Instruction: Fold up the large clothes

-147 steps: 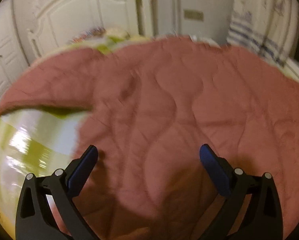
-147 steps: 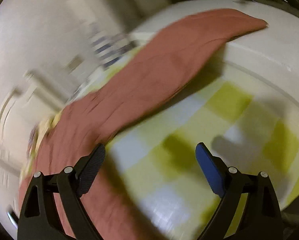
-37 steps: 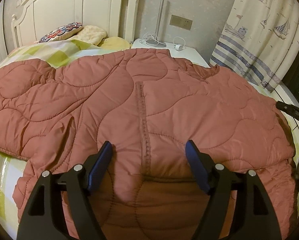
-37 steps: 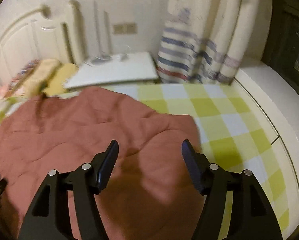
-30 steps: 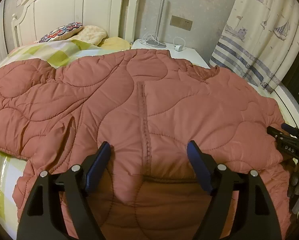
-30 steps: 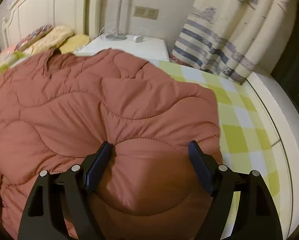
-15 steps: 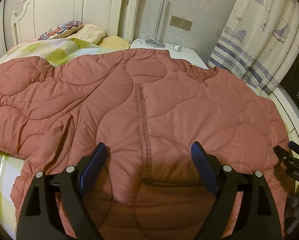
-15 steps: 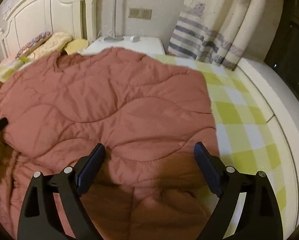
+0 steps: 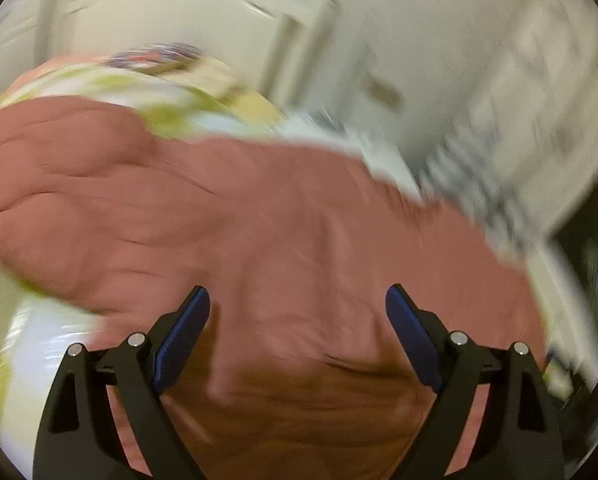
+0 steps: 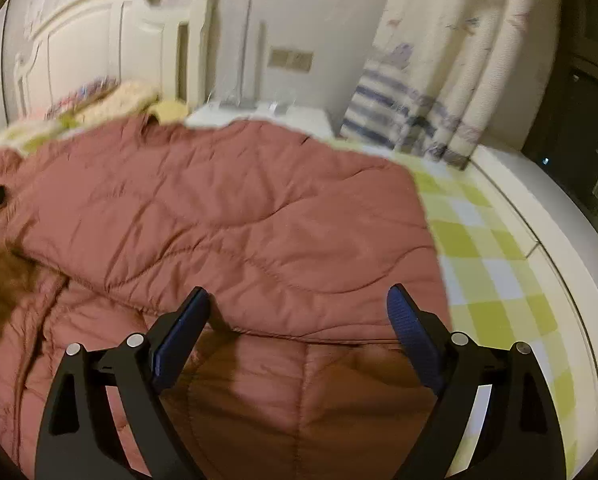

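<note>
A big reddish-pink quilted coat [image 10: 227,232] lies spread over the bed, on a yellow-green checked bedsheet [image 10: 495,280] that shows bare to the right of the coat. One part of the coat is folded over on top of the rest, its edge running across just ahead of the right gripper [image 10: 297,304]. That gripper hangs over the near part of the coat with its jaws spread wide and nothing between them — the blue pads [image 10: 413,334] stand clear of the fabric. The left gripper [image 9: 297,306] is also released, jaws apart over the coat, though its view is heavily blurred. Beyond the coat, at the far end of the bed, stand a white headboard [image 10: 99,44] and some pillows [image 10: 127,100]; right of the headboard is a white nightstand [image 10: 271,118], then a striped curtain [image 10: 431,92]
</note>
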### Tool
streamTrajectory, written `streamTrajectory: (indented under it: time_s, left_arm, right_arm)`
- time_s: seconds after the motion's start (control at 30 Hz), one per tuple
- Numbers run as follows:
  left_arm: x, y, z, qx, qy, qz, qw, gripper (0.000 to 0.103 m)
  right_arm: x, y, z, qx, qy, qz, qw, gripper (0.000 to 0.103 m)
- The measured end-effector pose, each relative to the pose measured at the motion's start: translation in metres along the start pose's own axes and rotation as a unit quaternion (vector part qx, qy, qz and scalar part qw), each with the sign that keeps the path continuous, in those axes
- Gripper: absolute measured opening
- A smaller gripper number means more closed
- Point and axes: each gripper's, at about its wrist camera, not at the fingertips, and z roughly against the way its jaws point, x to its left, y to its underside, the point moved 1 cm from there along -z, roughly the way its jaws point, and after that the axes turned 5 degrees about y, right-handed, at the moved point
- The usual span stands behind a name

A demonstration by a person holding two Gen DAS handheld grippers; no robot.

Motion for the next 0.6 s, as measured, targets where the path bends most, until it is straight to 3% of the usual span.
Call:
streamTrajectory:
  time_s: [0.07, 0.17, 0.3, 0.4, 0.5, 0.53, 0.57, 0.6]
  left_arm:
    - [0.033, -0.008, 0.027, -0.034, 0.005, 0.062, 0.9975, 0.089]
    - [0.106, -0.021, 0.072, -0.092, -0.023, 0.158, 0.9829, 0.089]
    - [0.21, -0.03, 0.11, -0.134, -0.085, 0.288, 0.9444, 0.089]
    - [0.258, -0.043, 0.119, -0.143, -0.102, 0.328, 0.9282, 0.089]
    - [0.279, -0.068, 0.113, -0.136, -0.124, 0.327, 0.927, 0.088]
    - [0.282, -0.075, 0.109, -0.13, -0.127, 0.324, 0.9284, 0.079]
    - [0.282, -0.082, 0.104, -0.126, -0.126, 0.319, 0.9308, 0.061]
    - [0.281, -0.089, 0.098, -0.112, -0.105, 0.316, 0.9363, 0.015]
  right_arm:
    - [-0.011, 0.0, 0.003, -0.008, -0.002, -0.028, 1.0, 0.085]
    - [-0.023, 0.0, 0.0, -0.004, -0.008, -0.056, 0.998, 0.085]
    - [-0.024, -0.002, 0.0, -0.007, -0.01, -0.058, 0.998, 0.085]
    - [-0.024, -0.001, 0.0, -0.01, -0.011, -0.06, 0.998, 0.085]
    - [-0.026, 0.001, 0.001, -0.012, -0.015, -0.068, 0.998, 0.085]
    - [-0.026, 0.002, 0.001, -0.013, -0.016, -0.07, 0.997, 0.085]
    - [-0.027, 0.002, 0.002, -0.015, -0.018, -0.072, 0.997, 0.085]
    - [-0.029, 0.002, 0.002, -0.016, -0.019, -0.074, 0.997, 0.085]
